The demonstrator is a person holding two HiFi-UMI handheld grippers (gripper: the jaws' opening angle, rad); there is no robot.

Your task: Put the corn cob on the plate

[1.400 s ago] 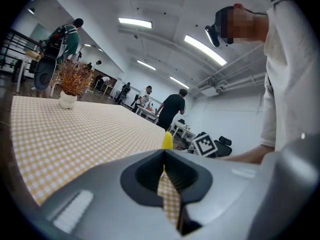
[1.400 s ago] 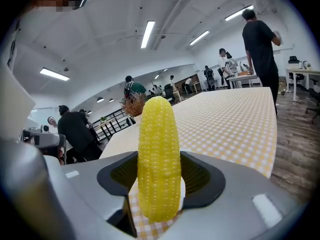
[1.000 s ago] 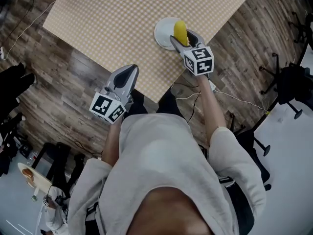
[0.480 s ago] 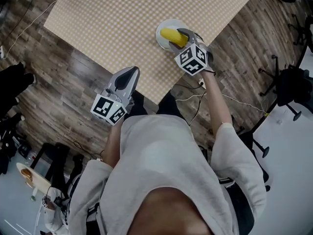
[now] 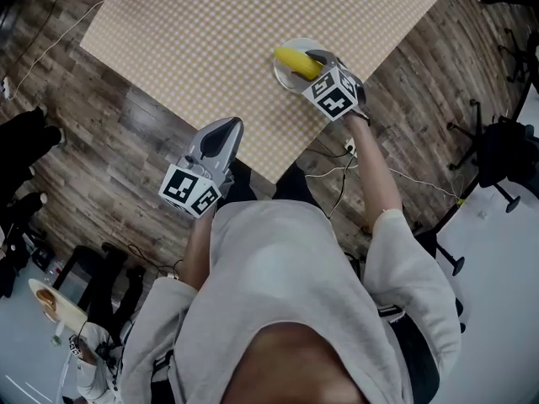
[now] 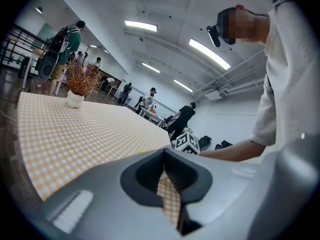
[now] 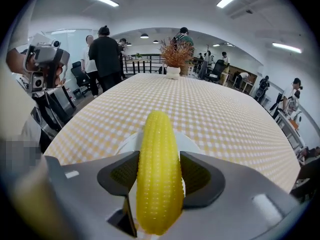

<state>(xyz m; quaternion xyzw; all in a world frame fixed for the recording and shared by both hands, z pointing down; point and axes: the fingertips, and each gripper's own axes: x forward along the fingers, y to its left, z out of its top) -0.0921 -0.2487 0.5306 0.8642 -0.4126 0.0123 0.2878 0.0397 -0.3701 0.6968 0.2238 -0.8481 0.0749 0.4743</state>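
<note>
You wear a loose, pale grey short-sleeved top (image 5: 286, 276). Your left gripper (image 5: 224, 126) and right gripper (image 5: 315, 57) are smooth grey moulded shells with dark ribbed inner pads, each carrying a white cube printed with black square markers.

We hold our left gripper (image 5: 221, 129) at the near edge of the checked table (image 5: 210, 32). It sits nearly level, its jaws closed to a thin slit with nothing between them. Our right arm (image 5: 370, 167) stretches farther out over that table, the right gripper (image 5: 318, 60) tipped steeply down with its jaws clamped on the corn cob (image 5: 295, 60).
</note>
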